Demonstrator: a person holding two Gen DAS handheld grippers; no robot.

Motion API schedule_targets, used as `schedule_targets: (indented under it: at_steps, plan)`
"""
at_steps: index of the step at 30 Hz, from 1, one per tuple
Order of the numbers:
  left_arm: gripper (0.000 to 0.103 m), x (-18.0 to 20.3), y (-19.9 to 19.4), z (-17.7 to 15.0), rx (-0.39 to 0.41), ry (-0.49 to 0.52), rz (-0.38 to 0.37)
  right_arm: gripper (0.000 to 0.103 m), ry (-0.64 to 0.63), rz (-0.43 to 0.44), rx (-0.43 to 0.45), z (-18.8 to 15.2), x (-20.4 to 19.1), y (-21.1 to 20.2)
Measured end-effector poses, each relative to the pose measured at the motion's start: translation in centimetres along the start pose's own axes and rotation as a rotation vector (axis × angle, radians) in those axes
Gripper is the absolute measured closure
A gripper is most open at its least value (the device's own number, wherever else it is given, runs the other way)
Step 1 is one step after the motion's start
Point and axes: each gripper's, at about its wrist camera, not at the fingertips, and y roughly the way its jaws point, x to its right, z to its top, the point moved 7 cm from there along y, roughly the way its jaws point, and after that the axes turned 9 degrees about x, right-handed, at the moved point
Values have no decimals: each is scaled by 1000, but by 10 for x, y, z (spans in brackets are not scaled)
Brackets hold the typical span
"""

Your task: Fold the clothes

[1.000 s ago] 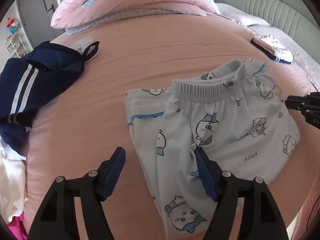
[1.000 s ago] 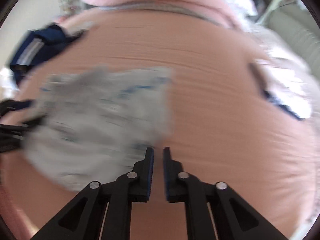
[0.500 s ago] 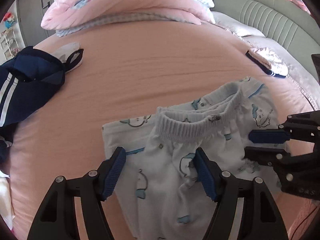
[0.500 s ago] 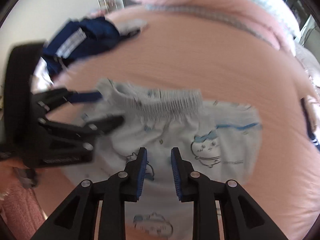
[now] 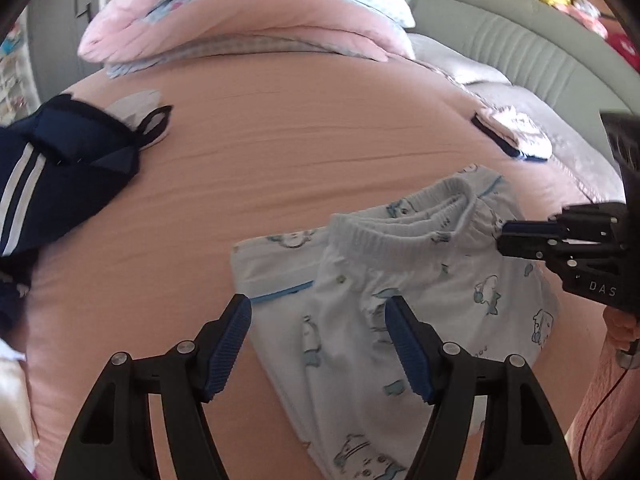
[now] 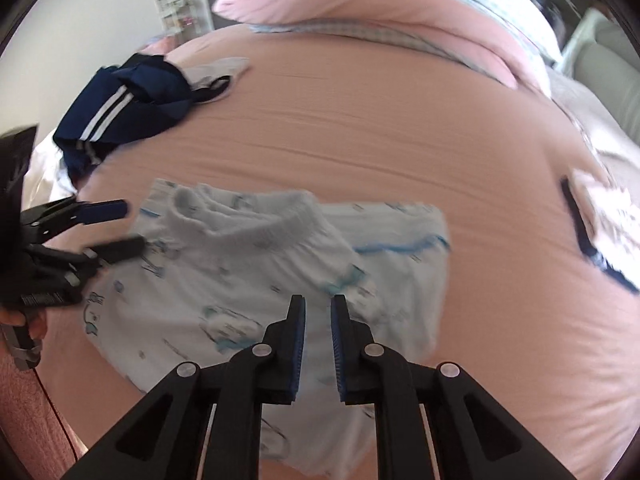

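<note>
Light blue cartoon-print pyjama pants [image 5: 400, 296], folded, lie on the pink bed sheet [image 5: 300, 152]; they also show in the right wrist view [image 6: 280, 272]. My left gripper [image 5: 318, 320] is wide open just above the near left part of the pants and holds nothing. It shows at the left of the right wrist view [image 6: 120, 226]. My right gripper [image 6: 318, 320] hovers over the pants with its fingers a small gap apart and empty. In the left wrist view it [image 5: 504, 238] sits at the right end of the elastic waistband [image 5: 400, 232].
A navy garment with white stripes [image 5: 52, 184] lies at the left of the bed. Pink and blue bedding [image 5: 248, 20] is piled at the far side. A small white and navy cloth [image 5: 516, 136] lies at the right, near a grey headboard [image 5: 520, 40].
My right gripper swung from the bare sheet over onto the pants and opened a little. My left gripper drew back slightly, still open. The waistband is bunched up more.
</note>
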Motion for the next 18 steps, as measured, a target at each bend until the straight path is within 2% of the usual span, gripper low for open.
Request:
schedule_targets:
  at_steps: [4, 7, 13, 16, 18]
  plan:
    - [34, 8, 23, 12, -37, 2, -9, 91, 5, 0, -26, 9, -13, 21]
    - [34, 1, 31, 14, -47, -40, 0, 91, 55, 16, -41, 10, -12, 33]
    - [34, -9, 34, 16, -37, -99, -43, 91, 134, 47, -23, 23, 0, 37]
    - [34, -16, 36, 17, -26, -164, -75, 91, 205, 68, -19, 28, 10, 40]
    - [35, -20, 37, 18, -27, -204, -99, 91, 198, 63, -28, 28, 12, 51]
